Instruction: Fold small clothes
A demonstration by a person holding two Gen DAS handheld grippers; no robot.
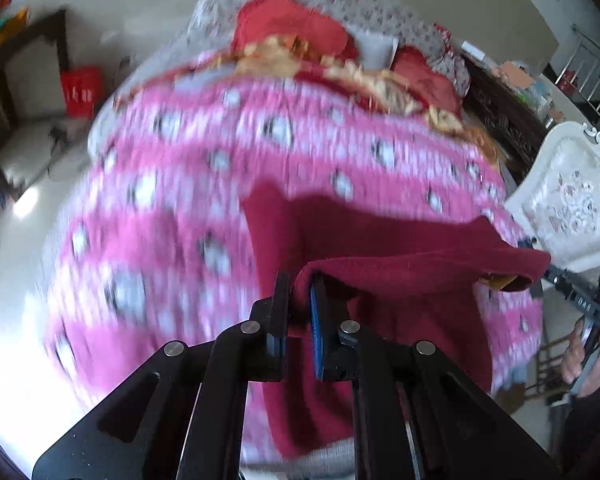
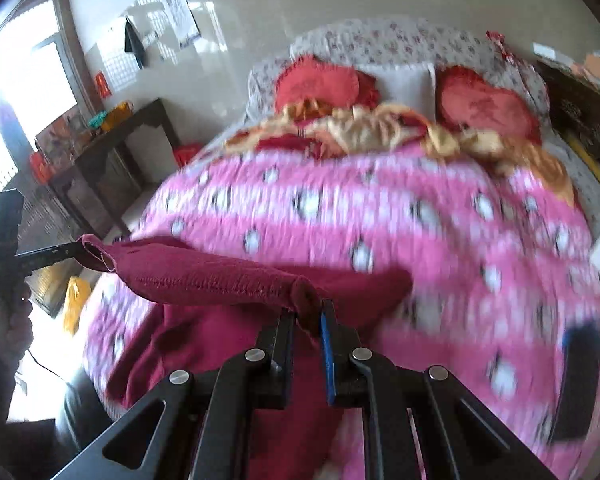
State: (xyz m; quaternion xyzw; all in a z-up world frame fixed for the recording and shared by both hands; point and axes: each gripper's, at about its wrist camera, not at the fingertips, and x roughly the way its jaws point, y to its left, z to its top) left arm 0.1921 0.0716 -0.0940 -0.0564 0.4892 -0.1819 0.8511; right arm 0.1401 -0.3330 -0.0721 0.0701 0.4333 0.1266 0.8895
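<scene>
Two black two-finger grippers, left [image 1: 300,308] and right [image 2: 307,322], each clamp a corner of a dark red knitted garment [image 1: 380,280], stretched taut between them, the rest hanging over a pink blanket with white dots [image 1: 220,140]. At twelve o'clock lie red round cushions [image 2: 316,80]. Only the right view shows the dark wooden side table [image 2: 112,152] at ten o'clock.
</scene>
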